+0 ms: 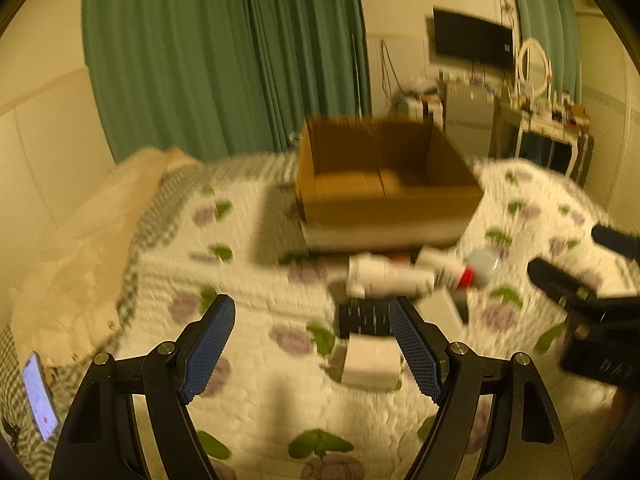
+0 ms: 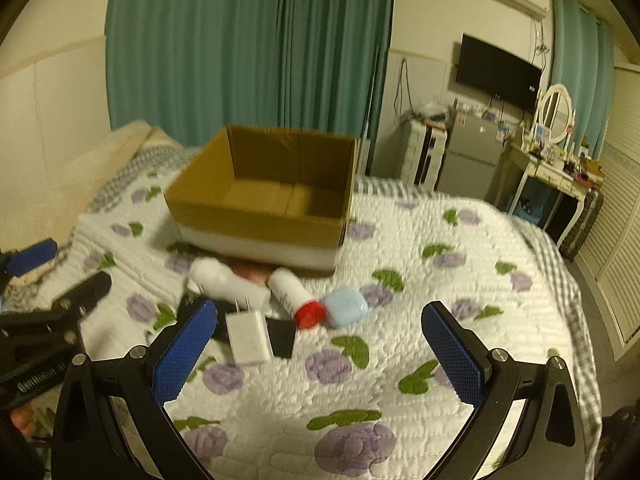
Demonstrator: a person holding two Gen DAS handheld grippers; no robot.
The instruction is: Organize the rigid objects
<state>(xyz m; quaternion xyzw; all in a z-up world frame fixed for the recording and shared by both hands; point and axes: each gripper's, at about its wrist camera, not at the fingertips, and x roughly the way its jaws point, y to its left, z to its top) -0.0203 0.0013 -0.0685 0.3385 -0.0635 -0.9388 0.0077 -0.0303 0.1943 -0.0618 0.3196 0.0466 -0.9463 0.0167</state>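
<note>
An open, empty cardboard box [image 2: 260, 216] [image 1: 384, 204] stands on the bed. In front of it lie a white bottle [image 2: 228, 280] [image 1: 384, 278], a white tube with a red cap [image 2: 294, 296] [image 1: 452, 270], a light blue case [image 2: 345, 306] [image 1: 484, 266], a white plug adapter [image 2: 248, 338] [image 1: 370, 364] and a flat black item [image 2: 282, 338] [image 1: 362, 318]. My right gripper [image 2: 320, 344] is open just short of them. My left gripper [image 1: 312, 340] is open, with the adapter near its right finger.
The bed has a white quilt with purple flowers [image 2: 360, 400]. A phone [image 1: 38, 396] lies at the bed's left edge. Green curtains [image 2: 240, 40], a fridge [image 2: 468, 156], a TV [image 2: 496, 76] and a dressing table [image 2: 552, 168] stand beyond.
</note>
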